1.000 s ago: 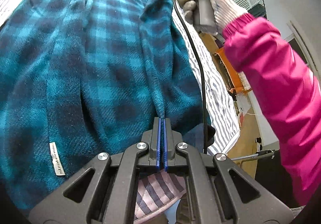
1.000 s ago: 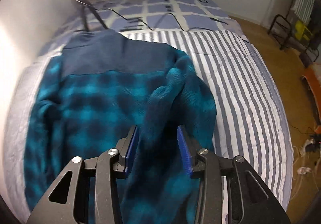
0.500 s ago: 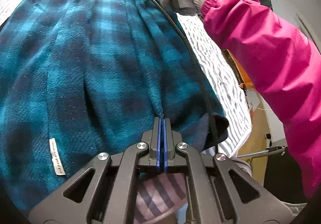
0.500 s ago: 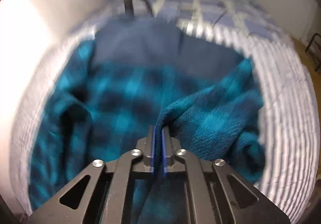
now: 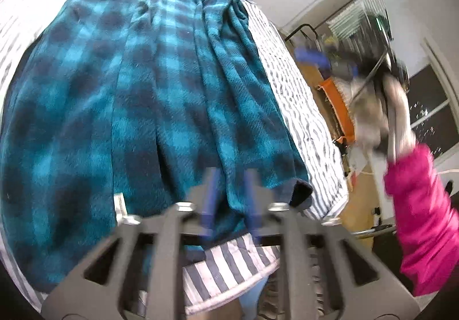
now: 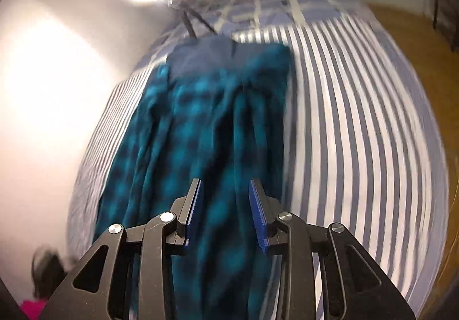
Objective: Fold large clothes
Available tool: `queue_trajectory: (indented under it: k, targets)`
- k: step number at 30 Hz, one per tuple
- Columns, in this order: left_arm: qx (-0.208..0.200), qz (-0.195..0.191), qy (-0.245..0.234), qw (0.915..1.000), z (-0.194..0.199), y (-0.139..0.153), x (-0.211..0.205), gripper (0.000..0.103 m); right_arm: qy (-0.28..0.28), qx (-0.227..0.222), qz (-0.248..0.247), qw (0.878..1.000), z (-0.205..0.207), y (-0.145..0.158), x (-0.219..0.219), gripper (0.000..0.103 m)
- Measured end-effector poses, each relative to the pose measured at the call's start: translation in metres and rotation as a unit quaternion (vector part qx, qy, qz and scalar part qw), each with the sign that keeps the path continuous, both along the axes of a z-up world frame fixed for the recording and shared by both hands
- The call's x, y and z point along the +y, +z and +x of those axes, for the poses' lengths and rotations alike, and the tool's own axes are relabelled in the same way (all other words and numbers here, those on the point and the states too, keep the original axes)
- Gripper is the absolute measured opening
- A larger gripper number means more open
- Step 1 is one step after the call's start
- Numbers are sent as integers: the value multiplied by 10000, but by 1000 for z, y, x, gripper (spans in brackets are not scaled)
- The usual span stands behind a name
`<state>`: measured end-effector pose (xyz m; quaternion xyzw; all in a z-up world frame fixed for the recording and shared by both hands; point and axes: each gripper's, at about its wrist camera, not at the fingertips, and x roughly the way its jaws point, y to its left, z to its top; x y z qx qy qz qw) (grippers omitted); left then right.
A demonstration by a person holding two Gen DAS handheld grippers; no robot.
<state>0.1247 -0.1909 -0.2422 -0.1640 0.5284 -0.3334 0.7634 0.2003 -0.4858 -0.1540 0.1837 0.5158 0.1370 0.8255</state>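
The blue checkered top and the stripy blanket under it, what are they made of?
The checkered top looks like soft fleece: its surface is fuzzy and matte, with plush folds. The striped cover under it looks like thin woven cotton or a similar cloth: smooth, flat and not shiny. The blur leaves its weave unclear.

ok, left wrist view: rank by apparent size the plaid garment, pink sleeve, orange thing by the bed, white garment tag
1. plaid garment, fills most of the frame
2. pink sleeve, though nearness to the lens inflates it
3. orange thing, partly hidden
4. white garment tag, smallest
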Motion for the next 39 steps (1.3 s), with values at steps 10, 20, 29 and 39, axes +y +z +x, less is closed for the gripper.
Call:
queue_trajectory:
  k: [10,20,29,39]
  targets:
    - [673,-123,-5,9977,-4,-35,-14,34,-158,863,735,9934,-54,-81,14,31]
    - [-3,416,-25,9991,-20,-12,-8,0,-365,445,1041,9929,-75,-69,12,4]
    - [-245,209,264,9991,-23,13,-6,5,-509,238,1069,9927,-83,-71,13,5]
    - [-434,1057,-394,9927,-11,-9,-92,2,-551,224,1265,9902,-90,-74,8,5]
